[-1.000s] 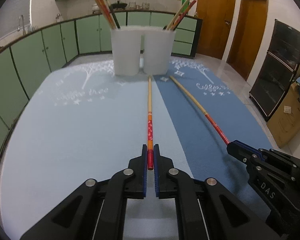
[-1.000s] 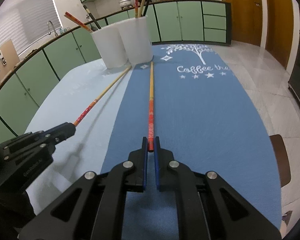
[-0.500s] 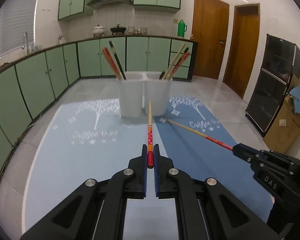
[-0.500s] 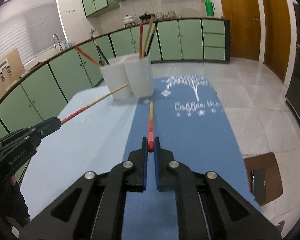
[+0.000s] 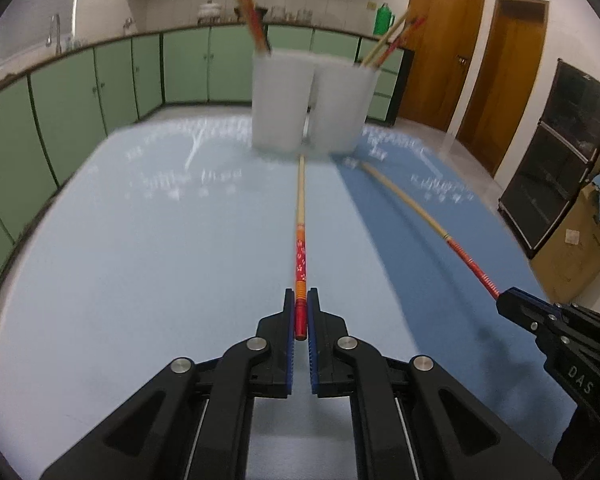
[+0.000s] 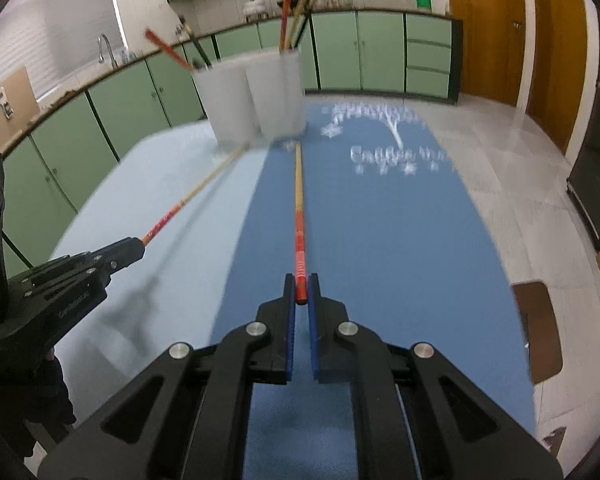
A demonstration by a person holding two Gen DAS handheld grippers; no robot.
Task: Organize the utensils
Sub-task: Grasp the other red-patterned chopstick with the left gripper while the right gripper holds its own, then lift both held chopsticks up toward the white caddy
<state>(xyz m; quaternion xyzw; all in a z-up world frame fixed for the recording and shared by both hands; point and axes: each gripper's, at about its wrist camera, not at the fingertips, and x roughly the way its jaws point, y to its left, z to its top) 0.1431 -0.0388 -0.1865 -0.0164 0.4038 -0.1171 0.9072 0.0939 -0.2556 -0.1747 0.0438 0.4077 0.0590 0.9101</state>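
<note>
My left gripper (image 5: 301, 304) is shut on the red end of a chopstick (image 5: 300, 220) with a dotted red and orange handle; its tip points at two white cups (image 5: 283, 100). My right gripper (image 6: 301, 290) is shut on a second chopstick (image 6: 299, 208) with a red ringed handle, also pointing at the white cups (image 6: 276, 94). Each gripper shows in the other view: the right gripper (image 5: 504, 300) and the left gripper (image 6: 138, 245). Both cups hold several chopsticks (image 5: 250, 14). Both held chopsticks are off the table.
The table has a light blue mat (image 5: 140, 240) on the left and a darker blue mat (image 6: 380, 220) on the right. Green cabinets (image 5: 100, 88) run behind. A black rack (image 5: 560, 160) and a cardboard box (image 5: 580, 248) stand to the right.
Both grippers have dropped lower and moved toward the cups with their chopsticks, after rising half a second ago. The cups look larger and closer. The grips have not changed.
</note>
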